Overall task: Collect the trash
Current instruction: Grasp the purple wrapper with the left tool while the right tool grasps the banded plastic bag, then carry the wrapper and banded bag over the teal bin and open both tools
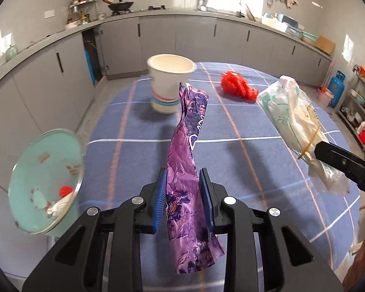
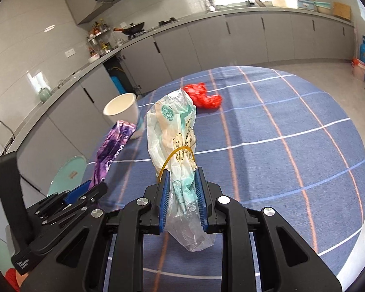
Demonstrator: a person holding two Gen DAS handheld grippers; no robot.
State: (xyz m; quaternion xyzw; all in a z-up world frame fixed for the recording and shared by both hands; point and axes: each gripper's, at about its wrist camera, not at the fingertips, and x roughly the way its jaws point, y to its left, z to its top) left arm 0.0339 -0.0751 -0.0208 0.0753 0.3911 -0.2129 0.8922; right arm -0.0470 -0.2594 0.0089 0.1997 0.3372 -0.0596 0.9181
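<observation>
My left gripper point(image 1: 183, 189) is shut on a purple wrapper point(image 1: 185, 160) and holds it above the blue checked tablecloth point(image 1: 138, 146); the wrapper also shows in the right wrist view point(image 2: 109, 150). My right gripper point(image 2: 181, 189) is shut on a clear plastic bag point(image 2: 175, 136) with green print and a yellow rubber band; the bag also shows in the left wrist view point(image 1: 294, 121). A white paper cup point(image 1: 169, 82) and a crumpled red bag point(image 1: 236, 84) sit on the far part of the table. A teal trash bin point(image 1: 45, 182) stands open at the table's left edge.
Grey kitchen cabinets and a counter point(image 1: 182, 31) run behind the table. A blue gas cylinder point(image 1: 336, 87) and a shelf rack point(image 1: 360, 112) stand at the right. The left gripper's body point(image 2: 60, 206) is close beside my right gripper.
</observation>
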